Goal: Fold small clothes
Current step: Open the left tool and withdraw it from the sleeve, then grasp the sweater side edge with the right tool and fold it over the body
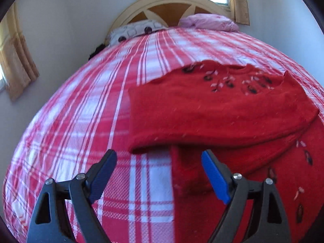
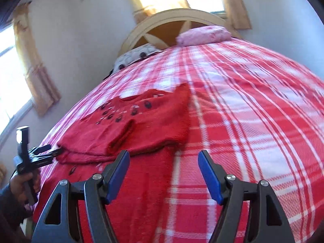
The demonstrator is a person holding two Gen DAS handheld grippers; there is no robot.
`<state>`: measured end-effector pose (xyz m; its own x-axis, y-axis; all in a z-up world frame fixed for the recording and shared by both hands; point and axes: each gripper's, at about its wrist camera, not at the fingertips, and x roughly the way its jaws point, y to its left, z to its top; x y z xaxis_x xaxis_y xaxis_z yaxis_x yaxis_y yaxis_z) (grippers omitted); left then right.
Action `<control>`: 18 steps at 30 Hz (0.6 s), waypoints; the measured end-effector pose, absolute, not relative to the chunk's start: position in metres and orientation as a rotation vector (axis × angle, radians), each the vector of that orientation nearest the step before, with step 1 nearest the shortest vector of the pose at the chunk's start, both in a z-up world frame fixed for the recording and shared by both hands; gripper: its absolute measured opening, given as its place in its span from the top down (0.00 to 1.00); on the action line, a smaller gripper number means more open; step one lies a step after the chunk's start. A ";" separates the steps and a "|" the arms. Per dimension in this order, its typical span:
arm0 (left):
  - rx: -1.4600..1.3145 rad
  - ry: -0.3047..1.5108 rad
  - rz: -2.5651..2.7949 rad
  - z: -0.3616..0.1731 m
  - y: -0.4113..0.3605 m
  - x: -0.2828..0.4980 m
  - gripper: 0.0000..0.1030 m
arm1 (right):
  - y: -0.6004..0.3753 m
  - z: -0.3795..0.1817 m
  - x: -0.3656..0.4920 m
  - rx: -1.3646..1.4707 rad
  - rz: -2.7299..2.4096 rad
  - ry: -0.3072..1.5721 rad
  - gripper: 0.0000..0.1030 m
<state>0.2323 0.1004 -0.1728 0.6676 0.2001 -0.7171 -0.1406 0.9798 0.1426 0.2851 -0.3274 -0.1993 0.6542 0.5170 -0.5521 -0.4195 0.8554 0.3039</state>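
Note:
A red knitted sweater [image 1: 212, 111] with small dark and white motifs lies on the red-and-white plaid bed [image 1: 81, 111]. One part of it is folded over the rest, with the folded edge toward me. My left gripper [image 1: 159, 154] is open just in front of that fold's left corner, with nothing between its blue pads. In the right wrist view the sweater [image 2: 145, 129] lies left of centre, and the left gripper [image 2: 53, 150], held by a hand [image 2: 20, 182], sits at its left edge. My right gripper [image 2: 164, 154] is open over the sweater's lower right border, gripping nothing.
A pink pillow [image 1: 208, 22] and a white patterned pillow [image 1: 133, 30] lie against the curved wooden headboard [image 1: 168, 2] at the far end. A wall runs along the bed's left side, with curtains [image 1: 18, 60] on a window there. Plaid sheet [image 2: 253, 121] stretches to the right of the sweater.

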 end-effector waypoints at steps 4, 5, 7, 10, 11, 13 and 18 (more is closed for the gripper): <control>0.070 0.841 0.191 -0.182 0.102 0.240 0.14 | -0.291 -0.181 0.290 0.079 0.586 0.731 0.32; 0.040 0.840 0.191 -0.181 0.105 0.242 0.14 | -0.284 -0.178 0.293 0.068 0.594 0.746 0.32; -0.006 0.829 0.213 -0.180 0.115 0.245 0.13 | -0.266 -0.176 0.305 0.049 0.620 0.801 0.32; -0.085 0.862 0.215 -0.190 0.130 0.251 0.06 | -0.247 -0.182 0.330 0.064 0.619 0.868 0.32; -0.108 0.875 0.198 -0.194 0.132 0.252 0.06 | -0.241 -0.186 0.340 0.080 0.619 0.896 0.32; -0.111 0.867 0.197 -0.194 0.131 0.249 0.04 | -0.231 -0.195 0.358 0.126 0.621 0.943 0.34; -0.075 0.861 0.211 -0.194 0.125 0.248 0.02 | -0.201 -0.219 0.384 0.143 0.610 1.039 0.47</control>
<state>0.2482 0.1248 -0.1944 0.6323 0.1542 -0.7592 -0.2147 0.9765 0.0195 0.3843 -0.2014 -0.2193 0.3591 0.5364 -0.7638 -0.4053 0.8268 0.3901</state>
